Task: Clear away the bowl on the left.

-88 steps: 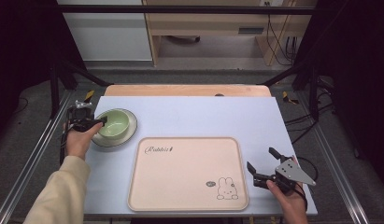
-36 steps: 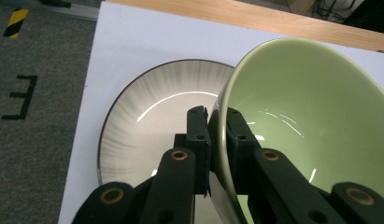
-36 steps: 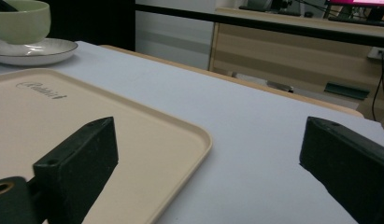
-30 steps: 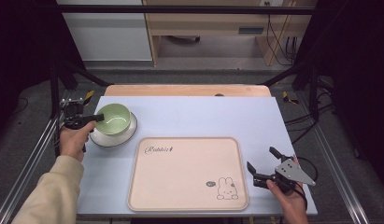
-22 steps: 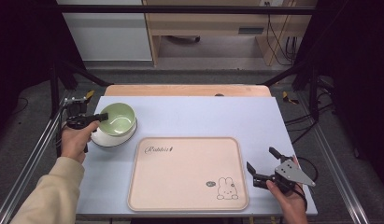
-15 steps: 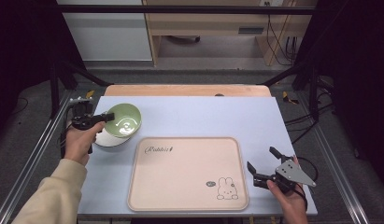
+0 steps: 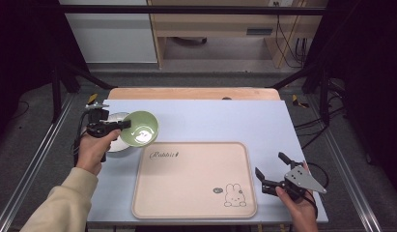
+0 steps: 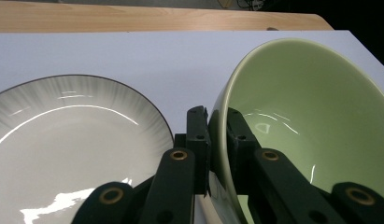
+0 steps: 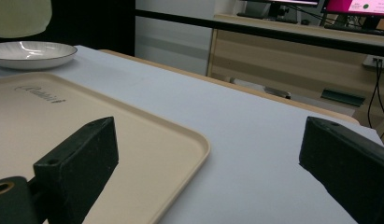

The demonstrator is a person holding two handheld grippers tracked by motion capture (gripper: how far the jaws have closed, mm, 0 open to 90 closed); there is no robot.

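Observation:
A light green bowl (image 7: 140, 128) hangs in the air just off the right edge of a white plate (image 7: 114, 141) with a dark rim. My left gripper (image 7: 120, 125) is shut on the bowl's rim, one jaw inside and one outside, as the left gripper view shows on the bowl (image 8: 302, 126) beside the plate (image 8: 63, 144). A beige tray (image 7: 193, 179) with a rabbit print lies in the middle of the table. My right gripper (image 7: 272, 170) stands open at the tray's right edge, low over the table, with nothing between its jaws (image 9: 203, 158).
The white table top (image 7: 225, 121) has a wooden strip (image 7: 191, 94) along its far edge. Metal frame rails run along both sides. In the right gripper view the tray's corner (image 9: 180, 140) lies between the jaws, the plate (image 9: 33, 51) far off at left.
My left gripper has lifted the green bowl off the white plate and carried it to the right, towards the tray. The right gripper has stayed where it was.

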